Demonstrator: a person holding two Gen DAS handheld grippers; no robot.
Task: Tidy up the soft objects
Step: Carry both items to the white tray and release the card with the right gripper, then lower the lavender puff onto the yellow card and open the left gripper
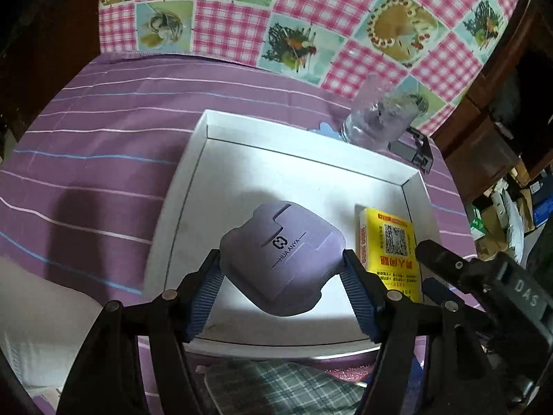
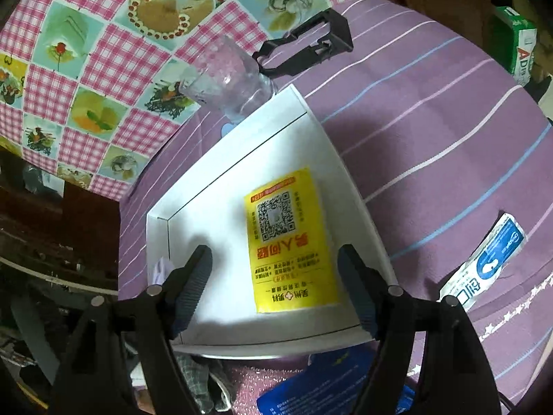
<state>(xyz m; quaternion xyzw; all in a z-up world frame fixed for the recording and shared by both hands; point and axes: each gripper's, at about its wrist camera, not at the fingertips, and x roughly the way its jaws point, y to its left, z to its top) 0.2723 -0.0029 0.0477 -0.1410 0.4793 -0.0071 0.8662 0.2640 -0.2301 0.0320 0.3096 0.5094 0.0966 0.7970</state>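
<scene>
Left wrist view: left tongs (image 1: 281, 264) clamp a lilac pouch (image 1: 281, 259) printed HUA ANYA, both ribbed pads pressing its sides, pouch held just above the floor of a shallow white box (image 1: 204, 159). Yellow packet (image 1: 394, 245) with a QR code lies flat in the box, just right of the pouch, against the box's right wall. Right tongs' black body enters at the right edge of this view, over that packet's near end.

Right wrist view: right tongs (image 2: 274, 261) stand wide apart, nothing gripped; the yellow packet (image 2: 288, 238) lies flat in the white box (image 2: 157, 235) between the fingers, pads clear of it on both sides. A sliver of the lilac pouch (image 2: 160, 269) shows by the left finger.

Clear glass cup (image 2: 226, 81) stands just beyond the box's far corner, a black clip-like frame (image 2: 307, 50) lying behind it. Box sits on a purple striped sheet (image 2: 432, 121). White and blue sachet (image 2: 484, 263) lies on the sheet right of the box. Pink checked cloth (image 2: 103, 52) with food pictures covers the far side. Grey plaid fabric (image 1: 283, 387) and a blue packet (image 2: 311, 390) lie at the box's near edge.
</scene>
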